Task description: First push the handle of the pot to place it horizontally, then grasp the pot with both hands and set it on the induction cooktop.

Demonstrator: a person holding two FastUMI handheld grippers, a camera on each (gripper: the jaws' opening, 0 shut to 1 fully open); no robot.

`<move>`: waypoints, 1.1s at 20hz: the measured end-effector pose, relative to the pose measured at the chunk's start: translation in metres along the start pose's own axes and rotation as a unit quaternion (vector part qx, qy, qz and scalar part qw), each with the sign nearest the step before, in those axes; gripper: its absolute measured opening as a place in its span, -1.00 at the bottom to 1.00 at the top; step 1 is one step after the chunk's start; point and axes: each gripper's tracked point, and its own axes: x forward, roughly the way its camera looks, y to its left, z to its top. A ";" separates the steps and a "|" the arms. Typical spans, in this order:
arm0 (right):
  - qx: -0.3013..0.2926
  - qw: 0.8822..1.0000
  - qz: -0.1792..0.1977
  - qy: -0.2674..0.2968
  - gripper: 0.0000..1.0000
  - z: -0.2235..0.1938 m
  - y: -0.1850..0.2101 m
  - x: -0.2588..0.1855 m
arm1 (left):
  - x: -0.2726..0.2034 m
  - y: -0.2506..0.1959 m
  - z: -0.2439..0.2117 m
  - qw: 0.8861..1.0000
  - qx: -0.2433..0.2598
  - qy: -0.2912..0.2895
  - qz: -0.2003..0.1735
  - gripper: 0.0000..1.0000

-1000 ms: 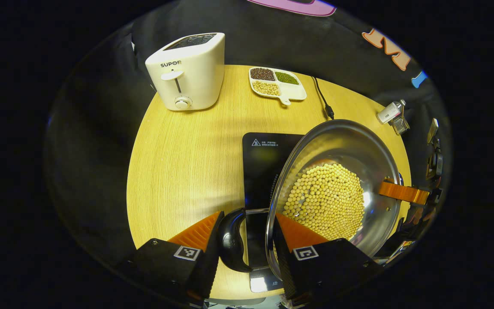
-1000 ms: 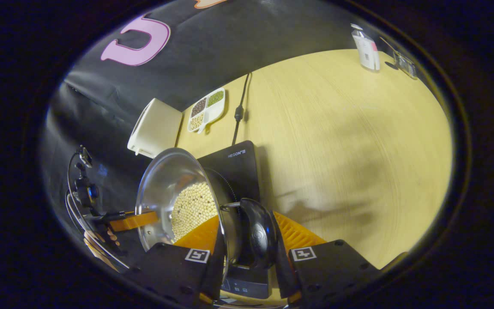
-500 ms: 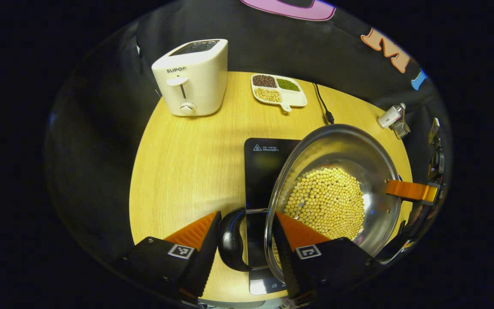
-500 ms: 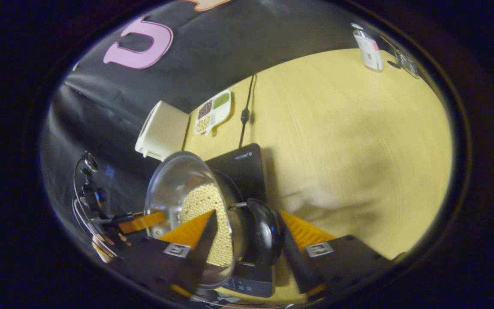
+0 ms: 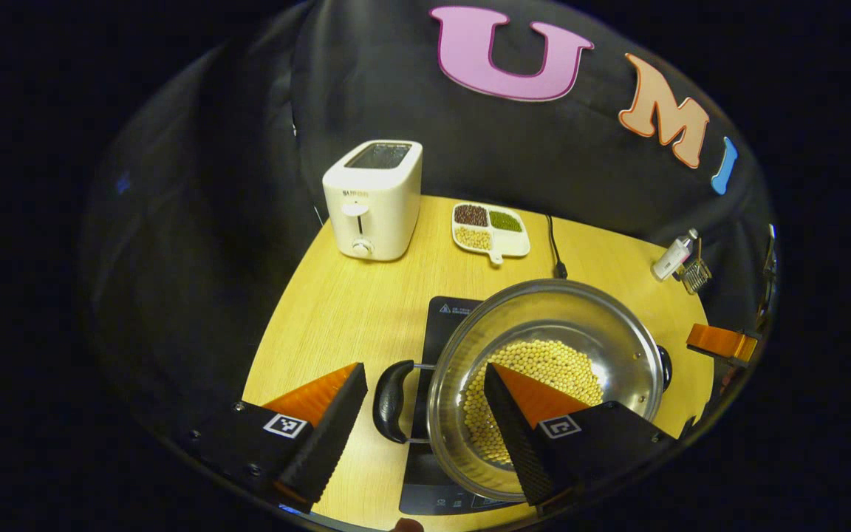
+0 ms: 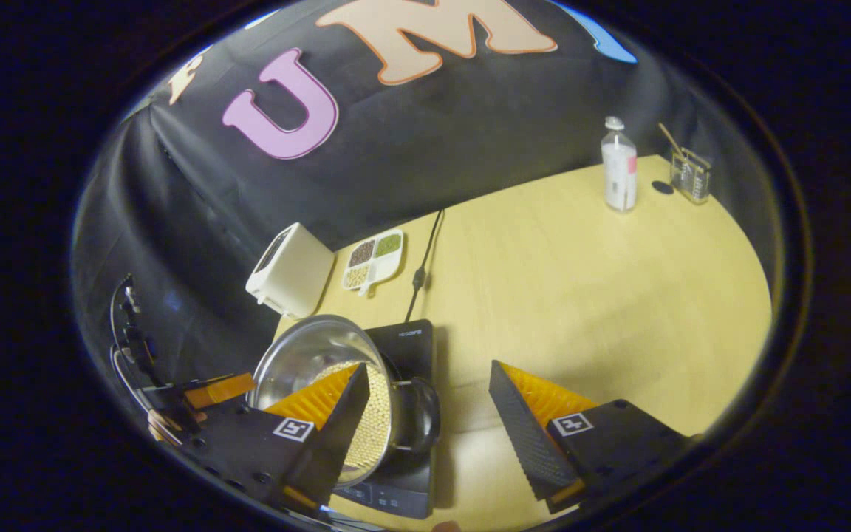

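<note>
A steel pot (image 5: 544, 318) holding soybeans (image 5: 551, 362) sits on the black induction cooktop (image 5: 446, 316). Its black side handle (image 5: 390, 403) lies between the spread fingers of my left gripper (image 5: 424, 367), which is open and touches nothing. The right gripper's finger (image 5: 721, 341) shows off to the pot's far side. In the right gripper view, the pot (image 6: 300, 355) rests on the cooktop (image 6: 412, 347) at lower left. Its other handle (image 6: 423, 414) is below my right gripper (image 6: 425, 367), which is open and holds nothing. The left gripper (image 6: 211, 388) shows beyond the pot.
On the wooden table (image 5: 351, 310) a white toaster (image 5: 374, 199) and a divided dish of beans (image 5: 490, 229) stand at the back. The cooktop's cord (image 5: 552, 251) runs to the wall. A white bottle (image 6: 619, 166) and a small glass holder (image 6: 688, 177) stand at the far right.
Both grippers have let go of the pot's handles, opened wide and drawn back and up. The pot went from tilted in the air to sitting level on the cooktop.
</note>
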 end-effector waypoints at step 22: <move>-0.043 0.966 -0.012 -0.256 0.84 0.146 -0.166 -0.296 | -0.196 -0.354 0.091 0.963 0.063 -0.250 -0.074 0.94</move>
